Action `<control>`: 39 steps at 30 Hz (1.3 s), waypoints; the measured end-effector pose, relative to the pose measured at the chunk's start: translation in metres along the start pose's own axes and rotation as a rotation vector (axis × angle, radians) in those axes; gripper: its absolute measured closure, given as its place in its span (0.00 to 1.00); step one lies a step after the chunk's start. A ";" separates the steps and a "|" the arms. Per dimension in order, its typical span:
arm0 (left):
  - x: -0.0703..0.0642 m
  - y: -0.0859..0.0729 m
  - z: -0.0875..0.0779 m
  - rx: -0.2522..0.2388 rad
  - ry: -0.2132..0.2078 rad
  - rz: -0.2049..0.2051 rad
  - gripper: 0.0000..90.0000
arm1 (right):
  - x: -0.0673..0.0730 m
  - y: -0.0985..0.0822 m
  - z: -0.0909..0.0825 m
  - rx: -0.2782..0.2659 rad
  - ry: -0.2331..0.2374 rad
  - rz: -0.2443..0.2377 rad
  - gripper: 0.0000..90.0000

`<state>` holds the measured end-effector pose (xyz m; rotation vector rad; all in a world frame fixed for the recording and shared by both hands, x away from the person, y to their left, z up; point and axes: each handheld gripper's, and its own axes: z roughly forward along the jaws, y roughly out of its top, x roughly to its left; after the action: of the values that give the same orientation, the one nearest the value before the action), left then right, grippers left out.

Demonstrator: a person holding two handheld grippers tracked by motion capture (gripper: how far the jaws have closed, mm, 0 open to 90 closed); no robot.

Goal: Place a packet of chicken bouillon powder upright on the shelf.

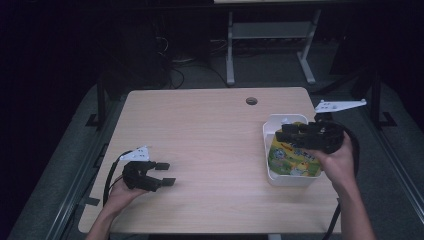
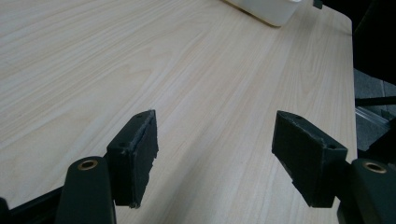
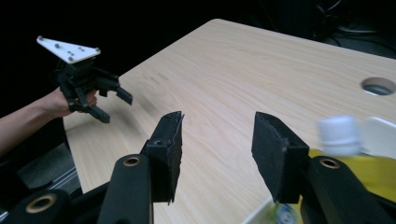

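A white bin (image 1: 272, 175) stands at the table's right side and holds a yellow-green bottle (image 1: 292, 159) lying in it. Its white cap (image 3: 339, 135) and yellow body show in the right gripper view, just right of the jaws. My right gripper (image 1: 281, 133) hovers over the bin, open, with nothing between its pads (image 3: 275, 151). My left gripper (image 1: 165, 173) rests low near the table's front left, open and empty, with bare wood between its pads (image 2: 137, 154). In the right gripper view the left gripper (image 3: 114, 105) sits far off at the table's corner.
The light wooden table (image 1: 200, 145) has a round cable hole (image 1: 251, 101) near its far edge. The white bin's corner (image 2: 268, 9) shows at the top of the left gripper view. Dark floor and a desk frame (image 1: 270, 40) lie beyond the table.
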<state>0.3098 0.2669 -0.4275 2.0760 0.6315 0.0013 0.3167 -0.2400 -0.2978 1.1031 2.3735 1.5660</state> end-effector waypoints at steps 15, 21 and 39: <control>0.000 0.000 -0.001 -0.006 0.000 0.002 0.34 | 0.023 -0.007 0.047 0.074 0.039 -0.044 0.53; -0.001 0.000 -0.001 -0.004 0.001 0.006 0.34 | 0.033 -0.010 0.062 0.069 0.057 -0.049 0.50; -0.002 0.000 -0.003 -0.012 0.000 0.007 0.34 | 0.061 -0.025 0.117 0.158 0.133 -0.077 0.47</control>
<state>0.3078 0.2683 -0.4253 2.0664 0.6226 0.0093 0.3105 -0.1189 -0.3555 0.9471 2.6324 1.4938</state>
